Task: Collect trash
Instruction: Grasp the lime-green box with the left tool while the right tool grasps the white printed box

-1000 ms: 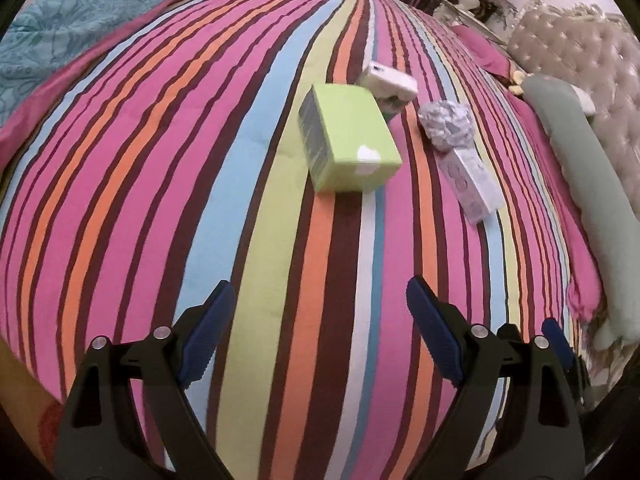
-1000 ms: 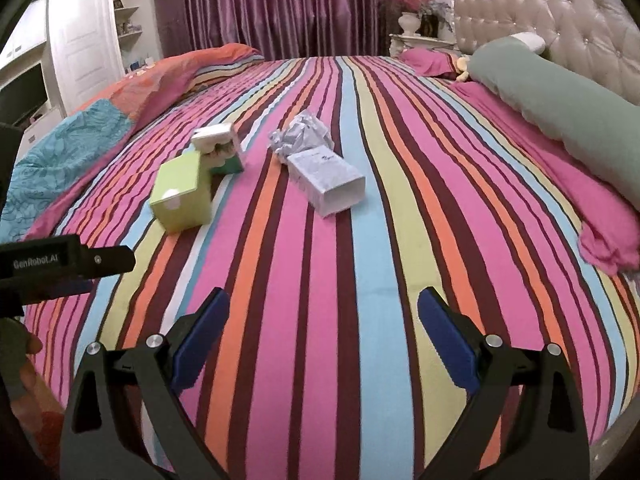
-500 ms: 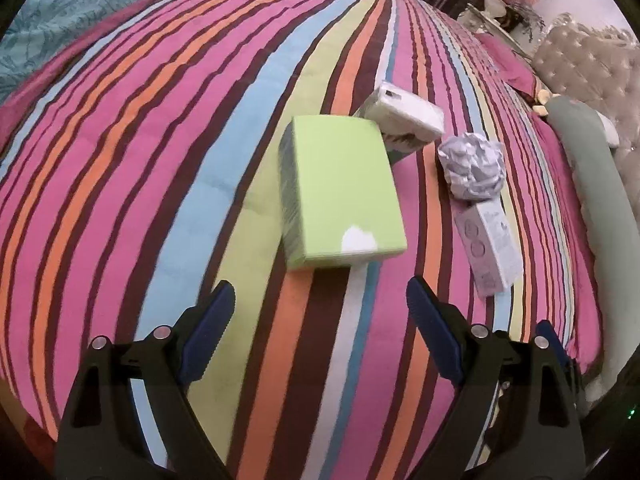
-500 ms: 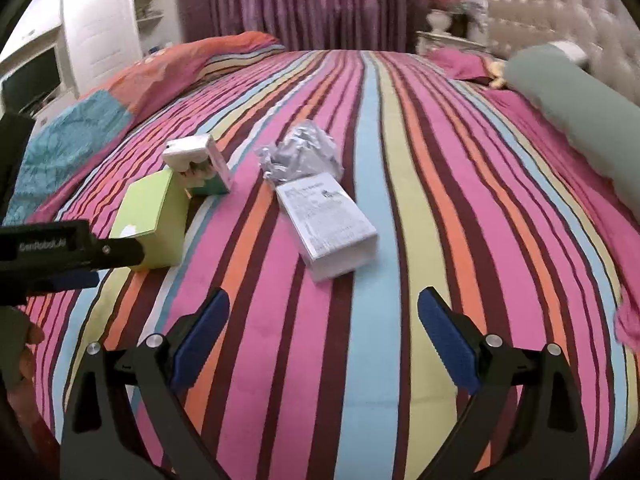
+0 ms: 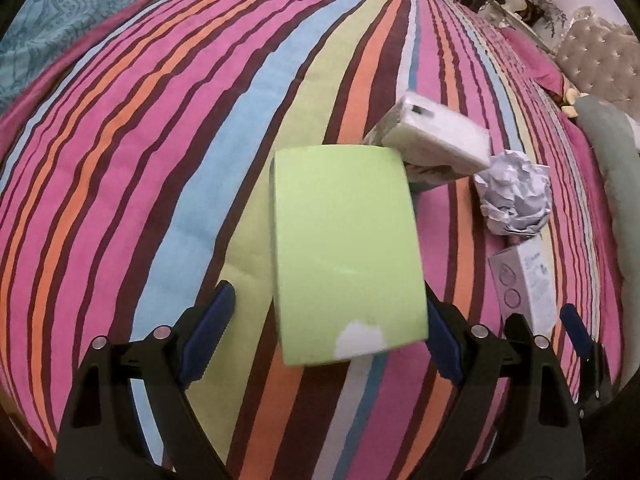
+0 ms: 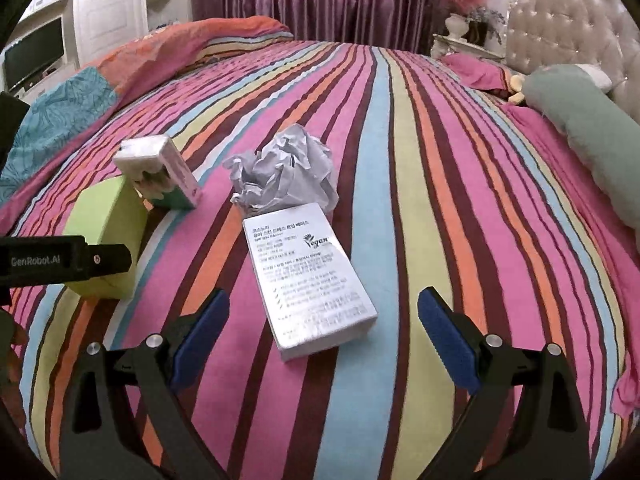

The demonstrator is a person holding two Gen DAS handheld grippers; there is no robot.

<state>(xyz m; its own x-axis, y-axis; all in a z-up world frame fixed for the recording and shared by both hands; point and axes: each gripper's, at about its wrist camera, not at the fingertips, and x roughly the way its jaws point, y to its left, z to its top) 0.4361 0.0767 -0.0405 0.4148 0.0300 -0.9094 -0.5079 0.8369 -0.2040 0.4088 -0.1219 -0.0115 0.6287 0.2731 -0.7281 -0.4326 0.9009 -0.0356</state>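
Observation:
A lime-green box [image 5: 346,248] lies on the striped bed; my left gripper [image 5: 326,328] is open with the box's near end between its jaws, not gripped. The green box also shows in the right wrist view [image 6: 106,236], partly behind the left gripper's body. A white and green carton [image 5: 432,144] leans just beyond it [image 6: 160,172]. A crumpled paper ball [image 5: 514,196] [image 6: 286,170] sits to the right. A white printed box [image 6: 310,280] [image 5: 524,280] lies flat, its near end just ahead of my open right gripper [image 6: 324,332].
The striped bedspread [image 6: 400,160] covers the whole bed. A long green bolster [image 6: 588,128] and a tufted headboard [image 6: 580,40] are at the right. A folded teal and orange blanket [image 6: 80,100] lies at the far left, with a white cabinet [image 6: 108,12] behind.
Both grippers moved forward and down toward the bed. The green box now sits between the left jaws, and the white printed box is close in front of the right jaws.

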